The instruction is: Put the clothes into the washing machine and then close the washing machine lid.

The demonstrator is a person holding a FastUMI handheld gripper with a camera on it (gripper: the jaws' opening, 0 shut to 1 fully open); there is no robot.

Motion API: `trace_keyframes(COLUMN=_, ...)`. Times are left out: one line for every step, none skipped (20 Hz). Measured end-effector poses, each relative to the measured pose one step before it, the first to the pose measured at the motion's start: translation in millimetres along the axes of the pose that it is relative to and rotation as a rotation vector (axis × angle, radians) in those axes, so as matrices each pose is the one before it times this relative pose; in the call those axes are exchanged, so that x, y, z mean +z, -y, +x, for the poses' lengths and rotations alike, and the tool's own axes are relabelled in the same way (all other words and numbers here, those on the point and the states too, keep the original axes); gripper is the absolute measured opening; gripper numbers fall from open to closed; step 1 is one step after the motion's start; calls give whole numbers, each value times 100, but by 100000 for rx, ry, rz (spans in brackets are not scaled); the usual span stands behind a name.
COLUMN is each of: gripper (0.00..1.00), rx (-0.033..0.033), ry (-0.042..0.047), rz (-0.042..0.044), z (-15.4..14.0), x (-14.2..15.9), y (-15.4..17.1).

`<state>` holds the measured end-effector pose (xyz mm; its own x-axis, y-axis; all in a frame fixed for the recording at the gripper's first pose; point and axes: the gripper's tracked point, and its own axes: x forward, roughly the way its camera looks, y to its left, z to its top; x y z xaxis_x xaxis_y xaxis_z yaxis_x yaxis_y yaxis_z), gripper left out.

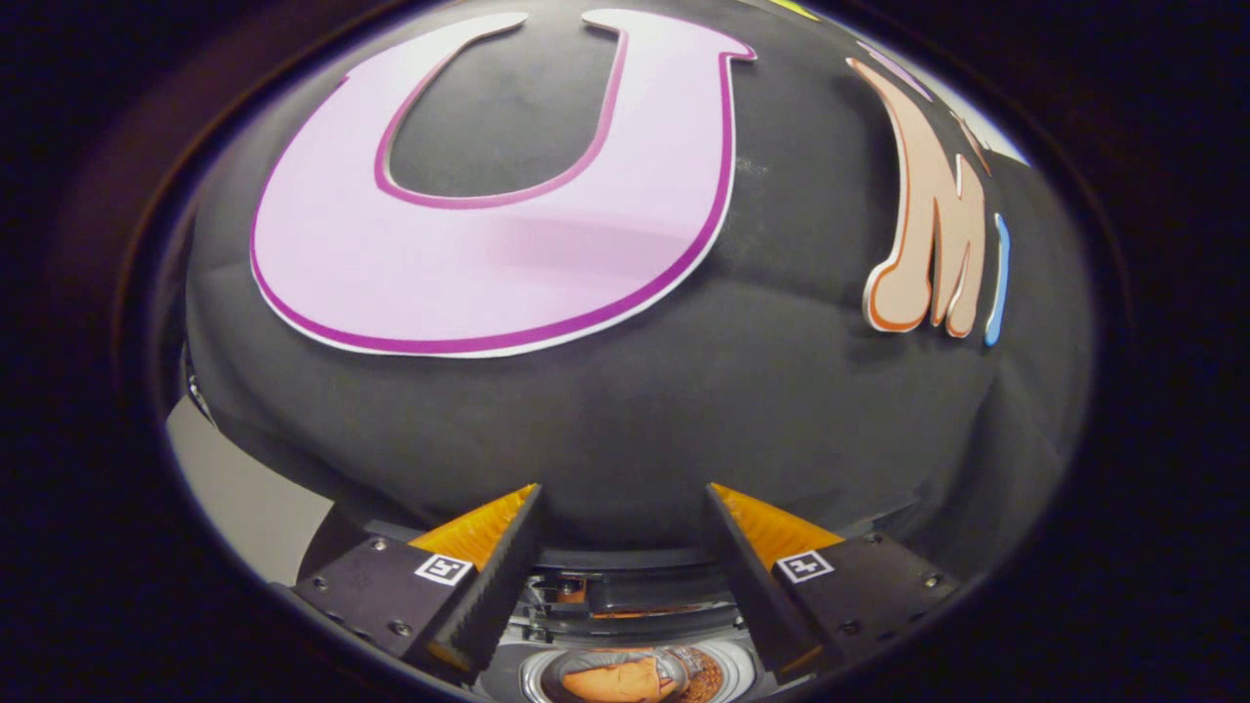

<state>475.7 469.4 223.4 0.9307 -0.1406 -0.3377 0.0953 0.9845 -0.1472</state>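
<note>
The hand-held gripper (623, 532), with its two black ribbed fingers backed in orange, is spread wide and grasps nothing, pointing at the booth's black cloth wall (684, 410). Far below and between the fingers lies the round white drum opening of the washing machine (728, 674), with an orange-brown garment (615, 679) already lying inside it, so the loading step looks done, or nearly so. The step in hand is judged to be closing the lid: the next move calls for tipping the gripper down toward what may be the dark raised lid (635, 596) just behind the drum, and swinging it shut.
</note>
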Motion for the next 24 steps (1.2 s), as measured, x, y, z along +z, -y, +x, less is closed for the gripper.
trace_keyframes(gripper=98, rx=798, ry=-261, rz=2409, z=118, x=-82, y=-20)
trace_keyframes(gripper=98, rx=887, ry=-1245, rz=2944, z=200, x=-307, y=36)
trace_keyframes(gripper=98, rx=1054, ry=-306, rz=1921, z=47, x=-72, y=-143)
trace_keyframes(gripper=98, rx=1365, ry=490, rz=-1274, z=46, x=181, y=128)
trace_keyframes(gripper=98, rx=454, ry=-1187, rz=451, z=-130, x=-51, y=67)
trace_keyframes(gripper=98, rx=158, ry=-59, rz=193, z=98, x=-80, y=-231)
trace_keyframes(gripper=99, rx=-36, ry=-279, rz=-409, z=-6, x=-142, y=61)
trace_keyframes(gripper=99, rx=-176, ry=353, rz=-56, z=-6, x=-1, y=21)
trace_keyframes(gripper=99, rx=-254, ry=939, rz=315, z=-52, x=68, y=30)
trace_keyframes(gripper=99, rx=-146, ry=1258, rz=-279, z=20, x=115, y=28)
trace_keyframes(gripper=99, rx=14, ry=1045, rz=222, z=-79, x=183, y=47)
trace_keyframes(gripper=99, rx=228, ry=586, rz=214, z=-66, x=115, y=-33)
trace_keyframes(gripper=99, rx=298, ry=109, rz=-233, z=98, x=-107, y=12)
trace_keyframes(gripper=99, rx=140, ry=-57, rz=-122, z=-7, x=3, y=21)
trace_keyframes(gripper=99, rx=-69, ry=-377, rz=-161, z=110, x=-44, y=-35)
trace_keyframes(gripper=99, rx=-76, ry=-315, rz=-199, z=-46, x=35, y=0)
trace_keyframes(gripper=99, rx=-58, ry=-163, rz=-61, z=73, x=-23, y=39)
trace_keyframes(gripper=99, rx=124, ry=-49, rz=-126, z=30, x=-70, y=-24)
trace_keyframes(gripper=99, rx=185, ry=-136, rz=34, z=-13, x=-54, y=6)
trace_keyframes(gripper=99, rx=326, ry=154, rz=-55, z=-102, x=60, y=53)
trace_keyframes(gripper=99, rx=272, ry=45, rz=219, z=172, x=116, y=-23)
trace_keyframes(gripper=99, rx=676, ry=213, rz=-275, z=146, x=75, y=-67)
trace_keyframes(gripper=99, rx=655, ry=-1247, rz=157, z=76, x=-197, y=0)
trace_keyframes(gripper=99, rx=662, ry=-1430, rz=579, z=152, x=-110, y=-16)
